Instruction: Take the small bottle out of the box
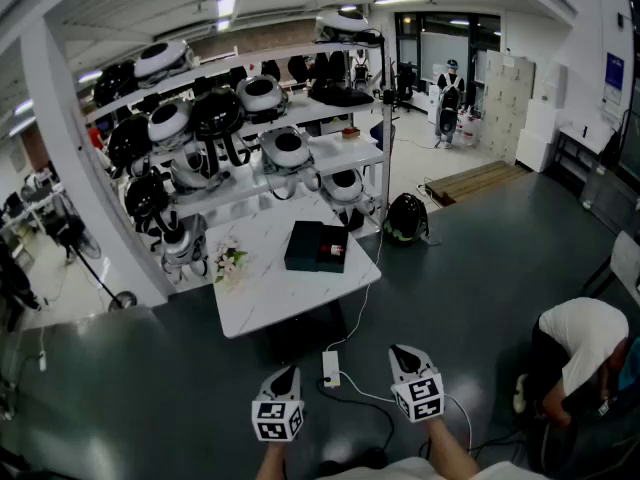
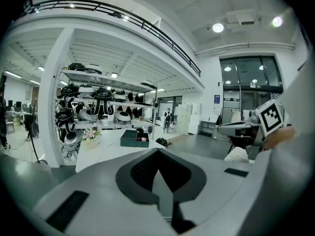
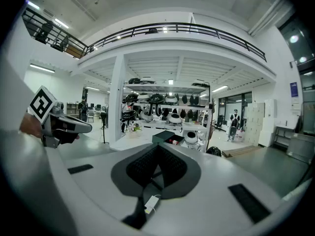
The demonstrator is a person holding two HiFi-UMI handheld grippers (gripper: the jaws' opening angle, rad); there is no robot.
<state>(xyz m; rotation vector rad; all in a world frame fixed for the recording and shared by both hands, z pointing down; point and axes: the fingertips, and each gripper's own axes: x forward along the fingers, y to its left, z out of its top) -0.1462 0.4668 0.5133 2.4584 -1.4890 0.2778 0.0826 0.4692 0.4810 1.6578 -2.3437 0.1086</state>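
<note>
A dark green box (image 1: 305, 245) lies open on the white table (image 1: 290, 293), with a red lining and small items (image 1: 334, 252) in its right half; I cannot make out the bottle. The box is small and distant in the left gripper view (image 2: 135, 138) and the right gripper view (image 3: 166, 137). Both grippers hang low over the floor, well short of the table. My left gripper (image 1: 288, 372) (image 2: 157, 152) has its jaws together, holding nothing. My right gripper (image 1: 402, 352) (image 3: 158, 147) is shut and empty too.
White shelves (image 1: 250, 133) full of black-and-white headsets stand behind the table. A bunch of flowers (image 1: 228, 261) lies at the table's left. A power strip (image 1: 330, 368) with its cable lies on the floor ahead. A person (image 1: 580, 348) crouches at the right.
</note>
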